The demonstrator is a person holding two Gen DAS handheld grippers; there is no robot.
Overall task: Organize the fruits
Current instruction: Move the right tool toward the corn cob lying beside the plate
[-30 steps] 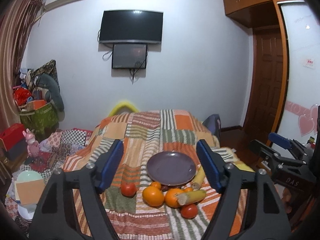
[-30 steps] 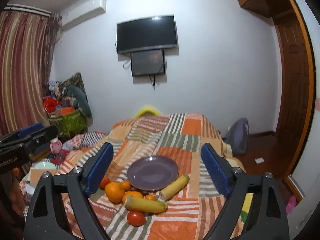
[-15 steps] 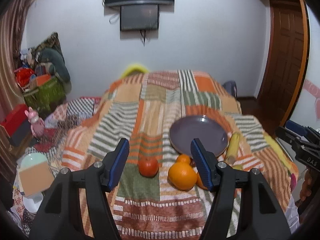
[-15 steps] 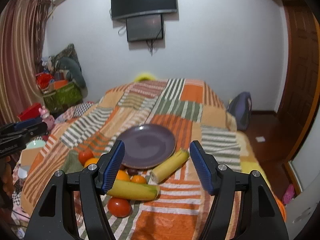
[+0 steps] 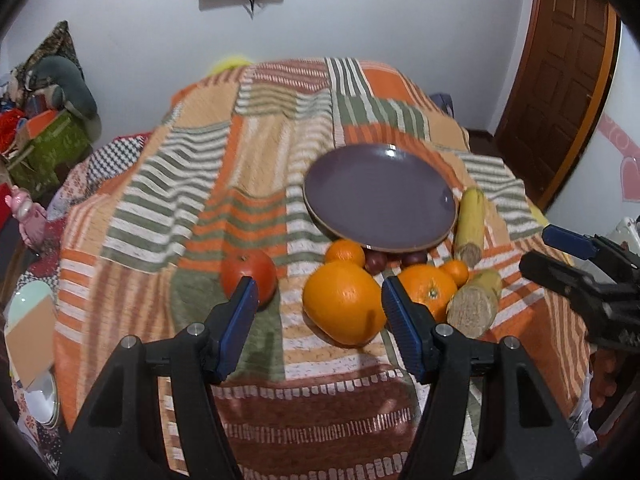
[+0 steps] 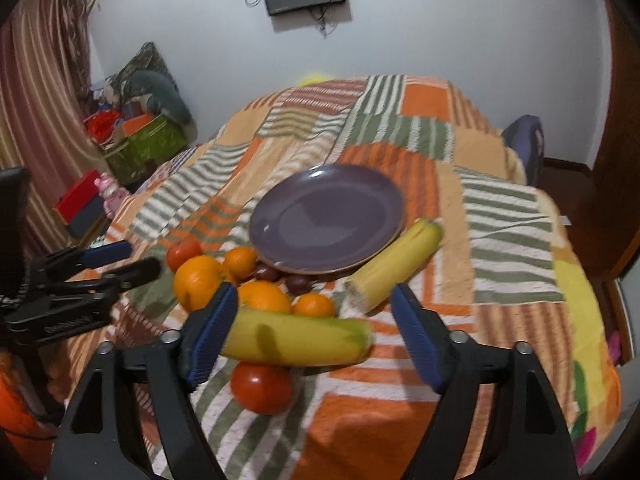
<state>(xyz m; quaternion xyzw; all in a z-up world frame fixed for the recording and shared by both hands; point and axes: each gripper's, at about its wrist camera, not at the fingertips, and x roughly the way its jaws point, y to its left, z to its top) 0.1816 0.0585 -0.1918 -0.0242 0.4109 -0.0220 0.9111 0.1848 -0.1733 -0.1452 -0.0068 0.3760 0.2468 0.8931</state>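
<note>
A purple plate (image 5: 380, 196) (image 6: 326, 218) lies on a striped patchwork bedspread (image 5: 208, 184). In front of it lie a big orange (image 5: 342, 304) (image 6: 197, 280), a second orange (image 5: 427, 290) (image 6: 263, 296), small oranges (image 5: 344, 252), a red tomato (image 5: 249, 274), dark plums (image 5: 376, 262), and two yellow corn cobs (image 6: 296, 340) (image 6: 394, 268). Another tomato (image 6: 262, 388) lies nearest the right gripper. My left gripper (image 5: 316, 300) is open, just short of the big orange. My right gripper (image 6: 312, 316) is open, over the near corn cob.
The bed edge drops off at the near side. Boxes and clutter (image 5: 44, 136) stand on the floor at left. A wooden door (image 5: 560, 64) is at right. The right gripper shows in the left wrist view (image 5: 588, 280); the left gripper shows in the right wrist view (image 6: 80, 280).
Both grippers have moved forward and down toward the fruit. The fruit and the plate have not moved.
</note>
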